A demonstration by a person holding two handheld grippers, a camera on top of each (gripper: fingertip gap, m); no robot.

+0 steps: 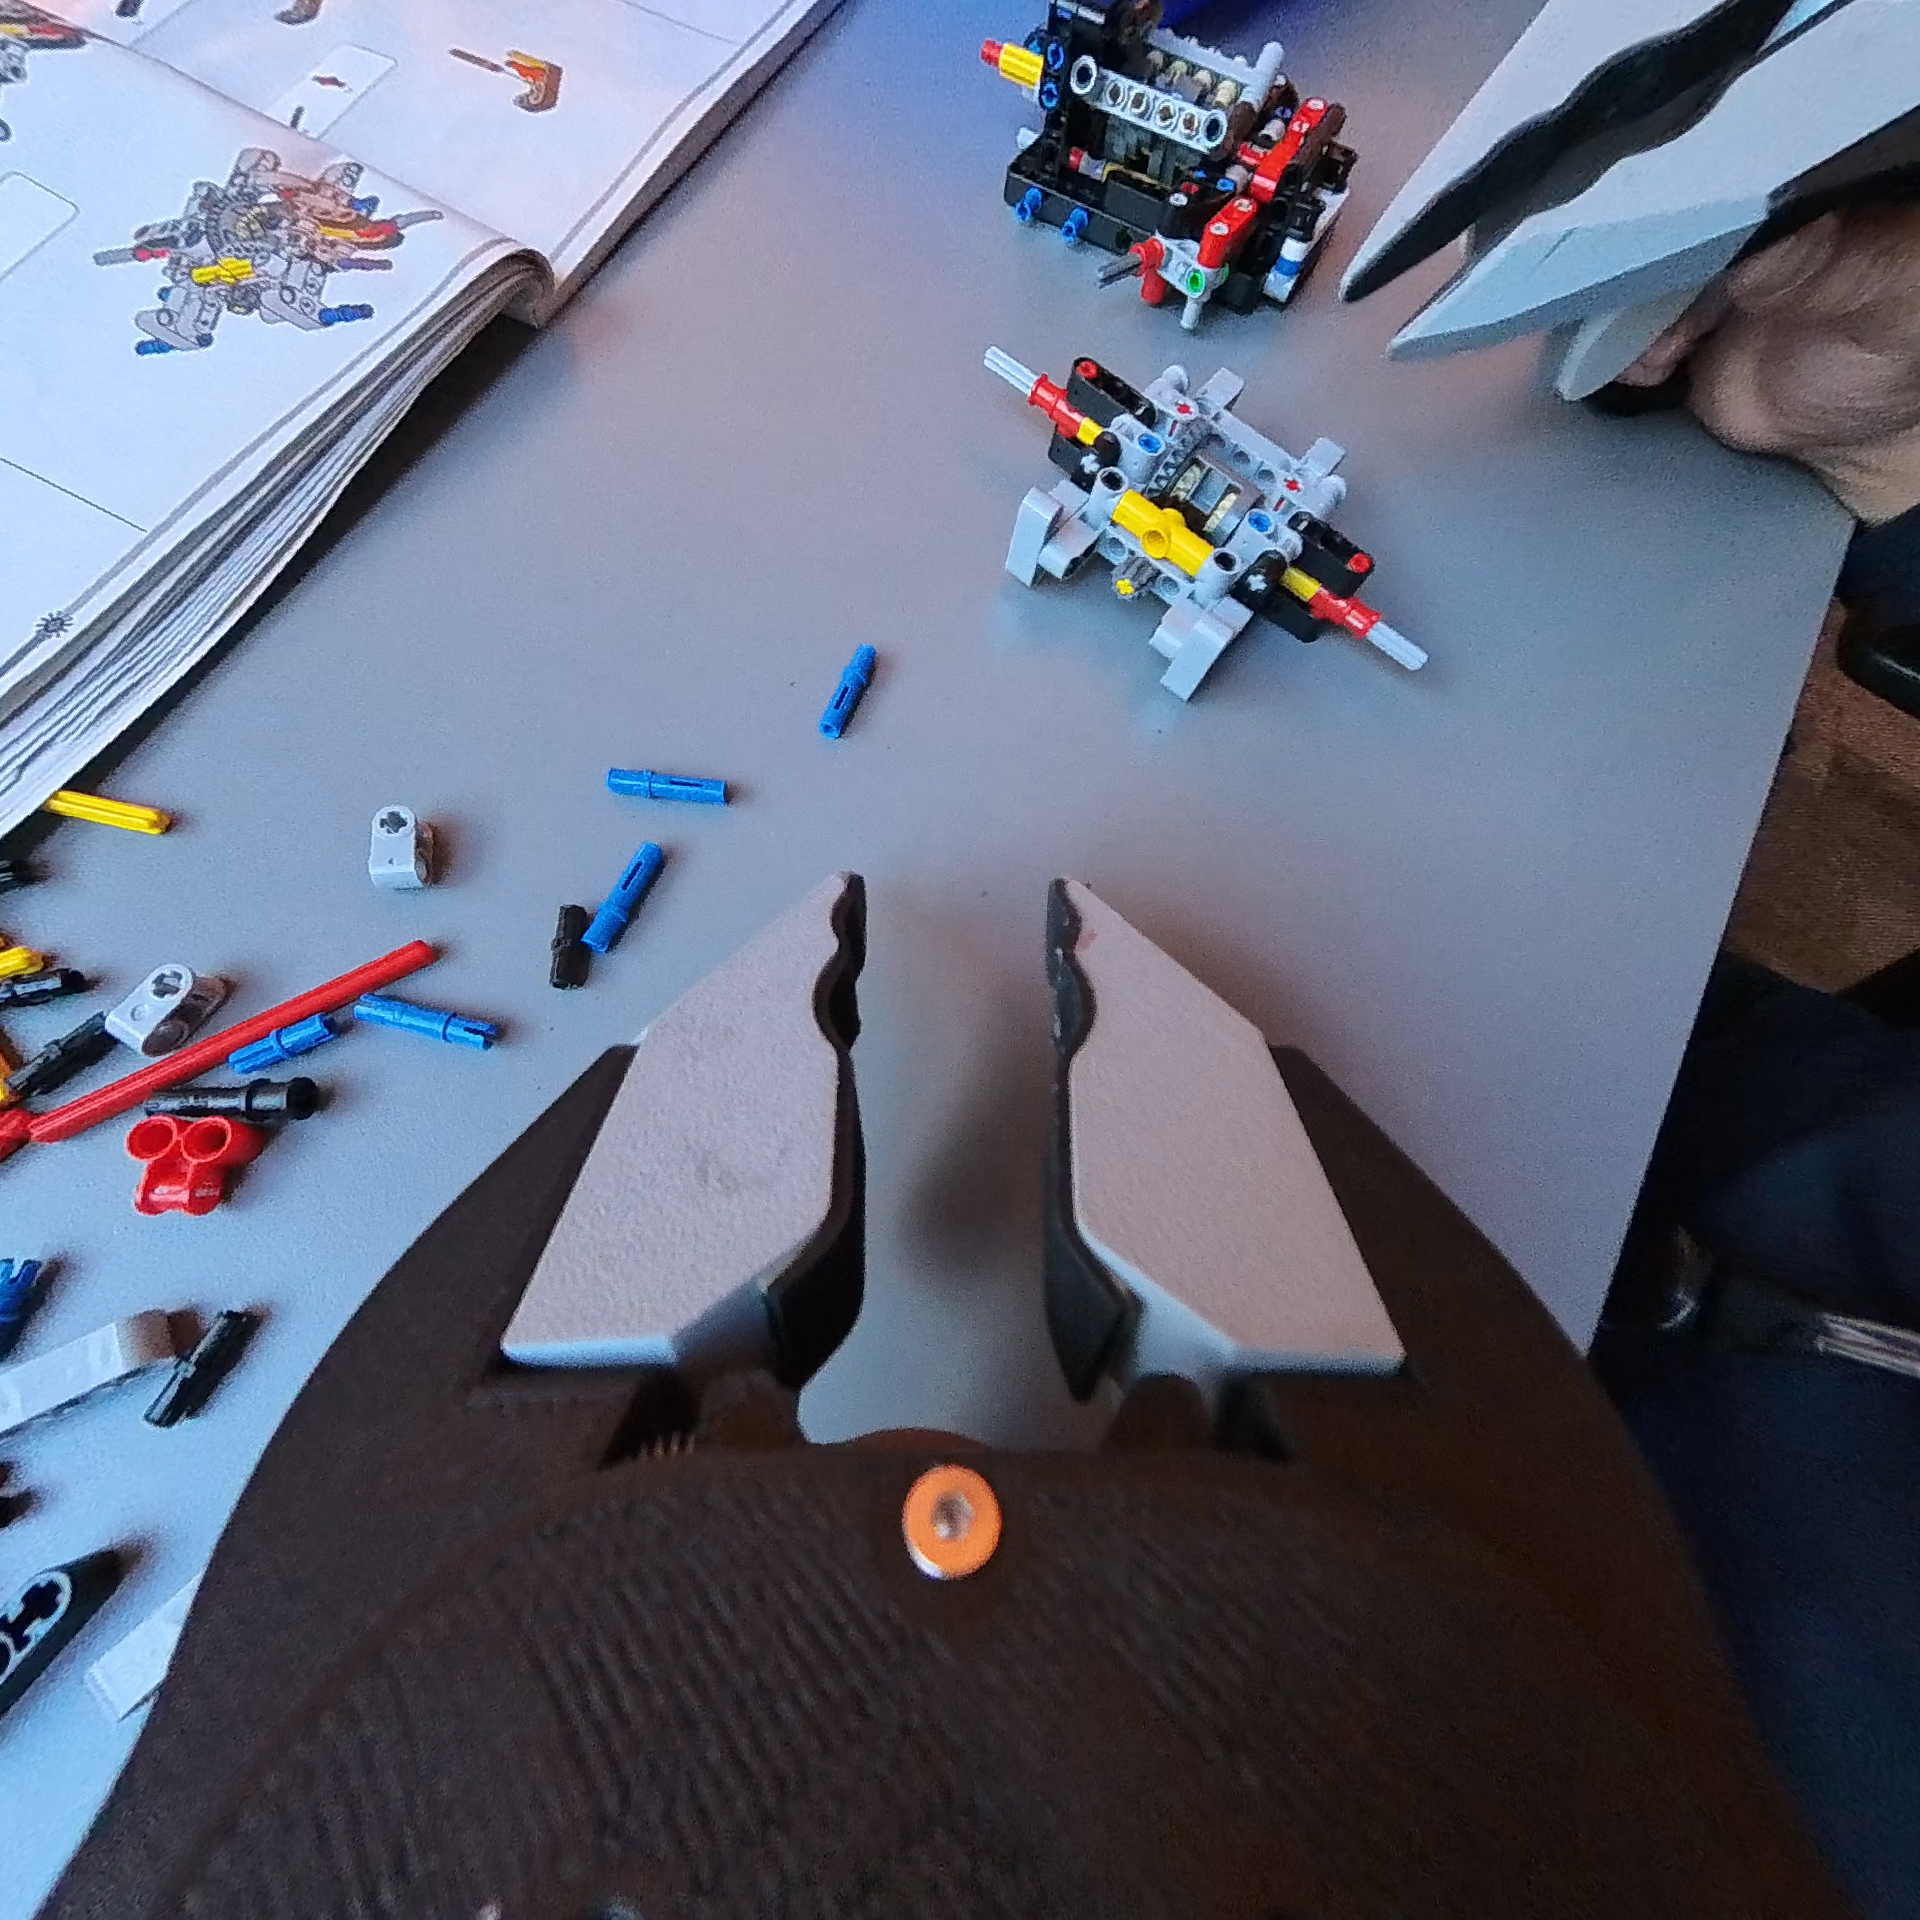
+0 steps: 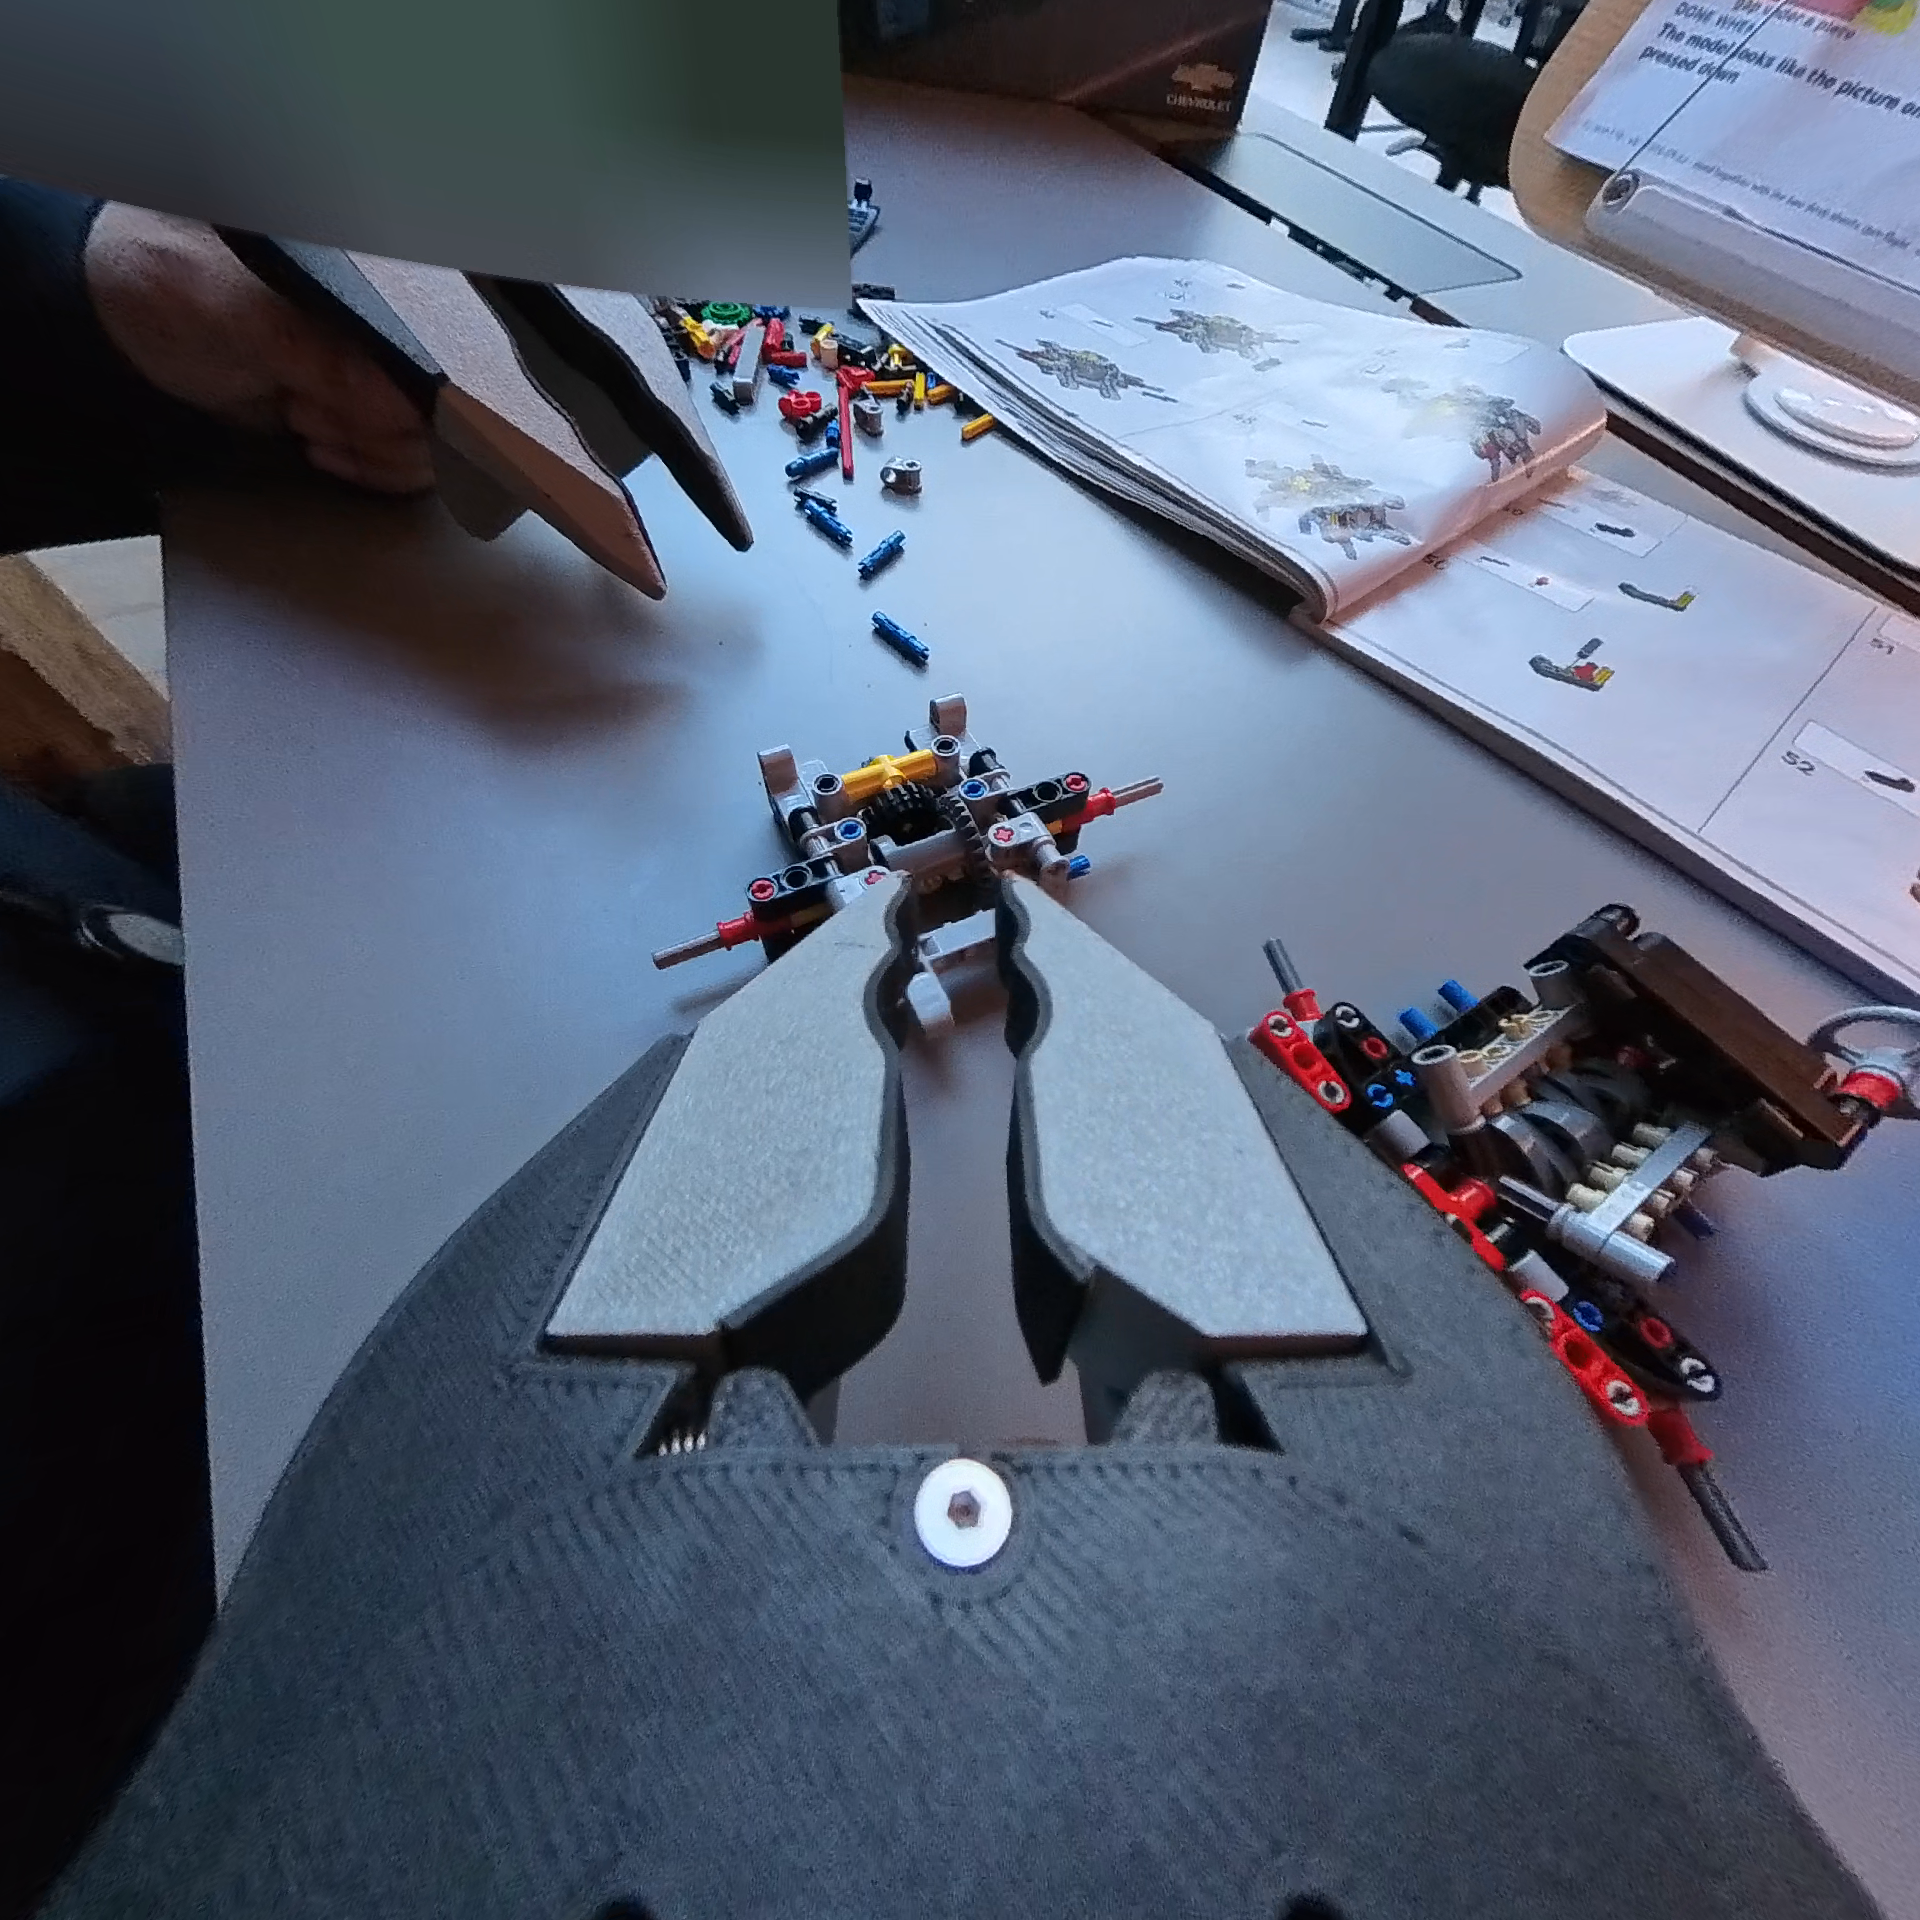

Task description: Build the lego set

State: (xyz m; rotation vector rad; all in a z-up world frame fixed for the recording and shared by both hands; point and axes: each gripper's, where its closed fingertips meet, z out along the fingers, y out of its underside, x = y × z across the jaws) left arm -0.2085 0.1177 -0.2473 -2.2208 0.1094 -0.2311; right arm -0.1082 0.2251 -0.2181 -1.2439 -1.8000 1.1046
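Note:
My left gripper (image 1: 956,888) is open and empty, low over the bare grey table (image 1: 1143,831). Several loose blue pins (image 1: 665,787) lie just ahead and to its left. It also shows in the right wrist view (image 2: 698,566), held by a hand. My right gripper (image 2: 954,885) has its fingers a little apart, with nothing pressed between them. A small grey assembly with a yellow axle piece (image 2: 914,821) shows through its gap. In the left wrist view the right gripper (image 1: 1371,322) hangs clear of that assembly (image 1: 1195,520), which rests on the table.
A larger black and red assembly (image 1: 1174,156) stands at the back, also in the right wrist view (image 2: 1558,1122). An open instruction booklet (image 1: 260,260) lies at the left. A pile of loose parts (image 1: 156,1039) sits beside it. The table edge (image 1: 1714,935) runs on the right. About 15 centimeters separates my left fingertips from my right.

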